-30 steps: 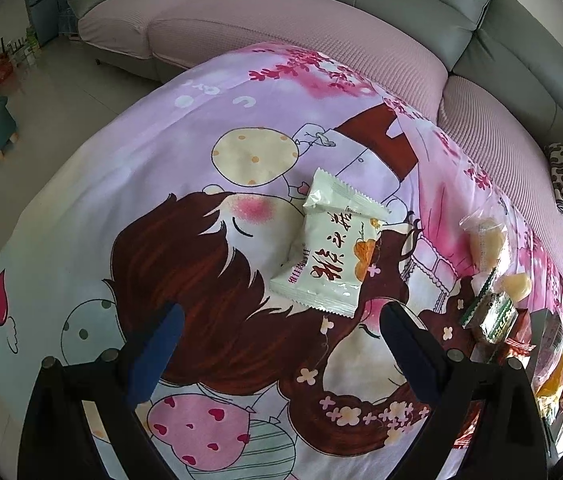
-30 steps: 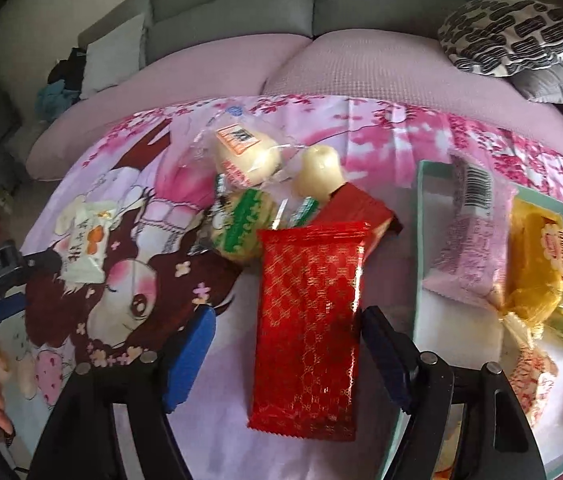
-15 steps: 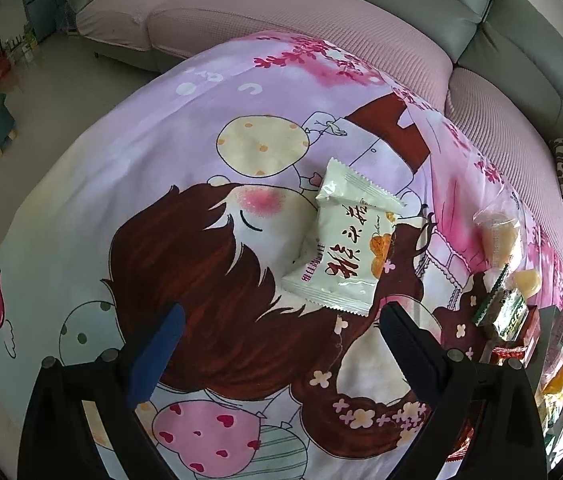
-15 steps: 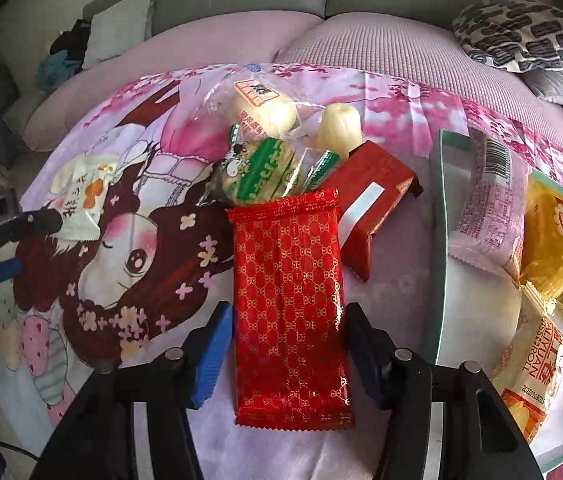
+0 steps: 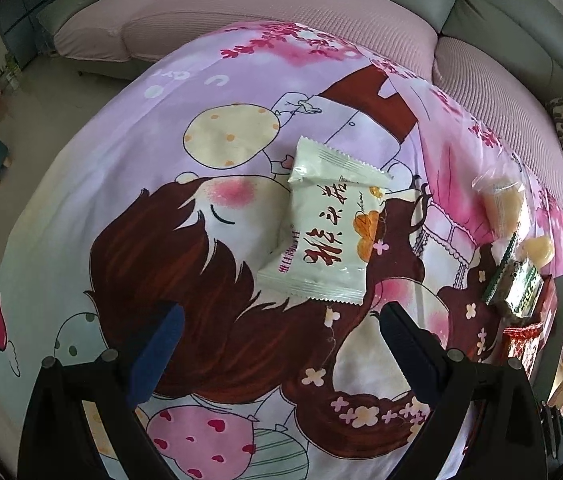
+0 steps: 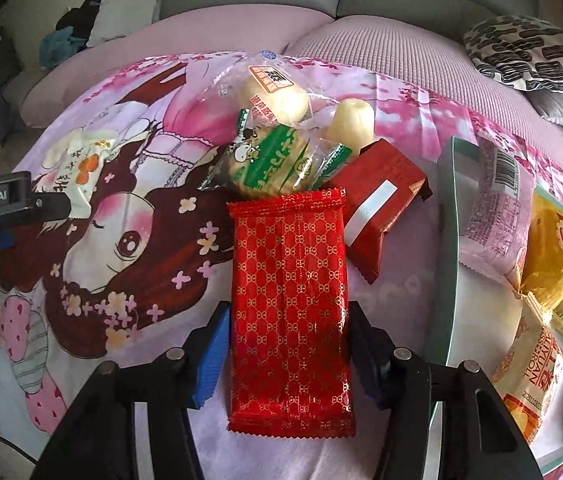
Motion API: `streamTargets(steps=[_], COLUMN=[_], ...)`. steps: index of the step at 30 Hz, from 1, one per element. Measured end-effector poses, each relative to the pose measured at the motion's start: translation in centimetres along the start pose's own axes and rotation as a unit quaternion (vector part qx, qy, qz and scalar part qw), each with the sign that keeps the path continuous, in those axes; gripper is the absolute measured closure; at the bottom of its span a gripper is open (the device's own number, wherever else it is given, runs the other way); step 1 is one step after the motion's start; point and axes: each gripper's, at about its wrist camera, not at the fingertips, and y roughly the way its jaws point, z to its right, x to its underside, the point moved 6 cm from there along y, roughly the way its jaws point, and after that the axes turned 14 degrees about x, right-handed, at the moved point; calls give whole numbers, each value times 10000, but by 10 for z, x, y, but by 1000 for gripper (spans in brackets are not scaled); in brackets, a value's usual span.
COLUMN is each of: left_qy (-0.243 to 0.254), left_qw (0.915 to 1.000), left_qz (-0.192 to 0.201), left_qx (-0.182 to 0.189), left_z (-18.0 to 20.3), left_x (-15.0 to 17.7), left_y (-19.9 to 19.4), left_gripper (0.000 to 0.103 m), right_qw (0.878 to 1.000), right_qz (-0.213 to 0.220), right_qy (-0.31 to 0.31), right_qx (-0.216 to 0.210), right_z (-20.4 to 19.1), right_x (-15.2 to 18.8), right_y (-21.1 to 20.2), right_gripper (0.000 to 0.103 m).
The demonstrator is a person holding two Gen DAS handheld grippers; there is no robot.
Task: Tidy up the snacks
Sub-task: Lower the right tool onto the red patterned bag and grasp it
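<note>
The right claw (image 6: 287, 354) has just been closing and now pinches the long red foil snack packet with a gold lattice print (image 6: 290, 300) by its two long sides, blue pads against the wrapper near its lower half. That packet lies lengthwise on the table under a pink cartoon-printed cloth (image 6: 129, 240). Bare cloth opens to its left; to its right a narrow strip of cloth separates it from the pale green rim of a shallow tray (image 6: 447, 240) already holding a pink wrapper, a yellow one and others. Its top edge touches a green-and-white wrapped biscuit (image 6: 269, 160) and, just beside that, a dark red carton with a white stripe (image 6: 377, 196); two clear-wrapped pale cakes lie beyond these. Well left of the red packet the left claw (image 5: 281, 344) hangs spread above the cloth, gripping nothing, with a cream pillow-shaped packet bearing red characters (image 5: 325, 236) lying flat just ahead of its fingertips and free cloth all round it.
</note>
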Motion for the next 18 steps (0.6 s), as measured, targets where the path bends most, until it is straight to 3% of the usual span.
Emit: streamTargets(steps=[6,11,18], left_qy=[95,153,196], left_qw=[9999,9998,9997], left_qz=[-36,-54,-60], left_qx=[-90,-129,-128], left_z=[2,4,6], left_x=[-1,-1,-2], left_y=[3,5,6], left_gripper=[5,5,5], right_qw=[10000,10000,9998], right_qz=[40,37,46], right_qy=[-35,75,168], right_qx=[36,-23,-118], right_z=[-1,3,6], right_x=[1,0,-3], right_y=[-1,-2,-3], right_gripper=[45,54,55])
